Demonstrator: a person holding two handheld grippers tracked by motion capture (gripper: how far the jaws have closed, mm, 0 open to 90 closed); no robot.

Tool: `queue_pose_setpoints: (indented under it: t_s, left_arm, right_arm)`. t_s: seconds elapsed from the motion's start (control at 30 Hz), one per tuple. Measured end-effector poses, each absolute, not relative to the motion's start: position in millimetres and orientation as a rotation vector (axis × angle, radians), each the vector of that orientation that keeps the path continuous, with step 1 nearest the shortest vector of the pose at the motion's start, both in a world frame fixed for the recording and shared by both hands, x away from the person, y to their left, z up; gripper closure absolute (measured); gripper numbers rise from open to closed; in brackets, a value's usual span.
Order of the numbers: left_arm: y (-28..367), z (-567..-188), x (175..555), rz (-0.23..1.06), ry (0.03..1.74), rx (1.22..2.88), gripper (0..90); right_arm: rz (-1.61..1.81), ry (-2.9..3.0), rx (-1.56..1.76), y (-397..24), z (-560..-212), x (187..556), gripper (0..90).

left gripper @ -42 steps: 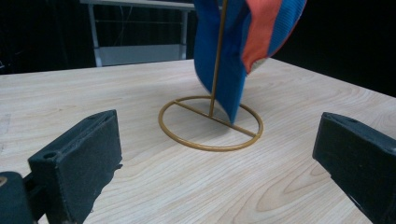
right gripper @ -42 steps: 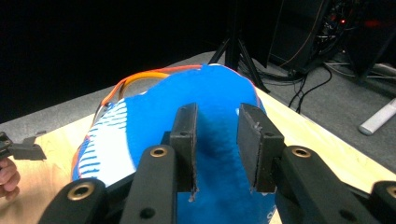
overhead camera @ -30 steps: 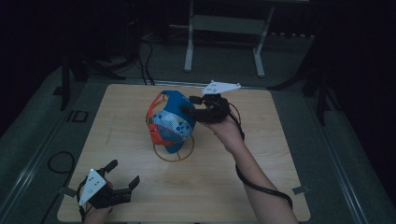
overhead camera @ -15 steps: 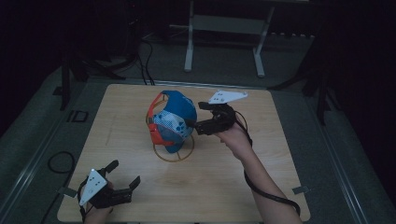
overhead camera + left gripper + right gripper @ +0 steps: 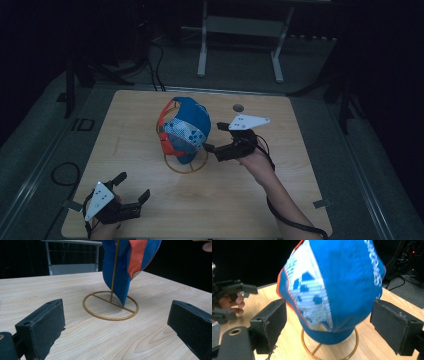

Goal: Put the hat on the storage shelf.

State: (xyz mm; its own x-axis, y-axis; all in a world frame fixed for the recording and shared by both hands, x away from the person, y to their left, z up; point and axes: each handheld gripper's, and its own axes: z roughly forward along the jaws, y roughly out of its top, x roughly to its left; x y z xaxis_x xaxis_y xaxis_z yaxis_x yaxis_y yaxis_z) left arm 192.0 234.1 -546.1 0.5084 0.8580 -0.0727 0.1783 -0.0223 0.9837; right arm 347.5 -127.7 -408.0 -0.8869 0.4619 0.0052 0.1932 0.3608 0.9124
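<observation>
Just right of the blue cap [image 5: 187, 129], which hangs on its gold wire stand [image 5: 187, 162] mid-table, the right gripper [image 5: 212, 137] has just spread its jaws off the fabric, while the left gripper [image 5: 132, 186], nearer the person, waits wide open and empty.

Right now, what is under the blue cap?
Under the blue cap stands a gold wire stand: a ring base with a crossbar resting on the wooden table and an upright rod running up inside. The stand's top is covered by the cap.
</observation>
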Motion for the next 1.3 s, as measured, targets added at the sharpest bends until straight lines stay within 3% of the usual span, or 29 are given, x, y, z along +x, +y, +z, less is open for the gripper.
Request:
queue_pose_setpoints:
  t_s: [1.3]
  left_arm:
    - [228.3,-553.1,196.8,0.633,0.904,1.601,1.5]
  right_arm:
    - [1.449,2.446,0.621,-191.4,-526.5,312.5,13.7]
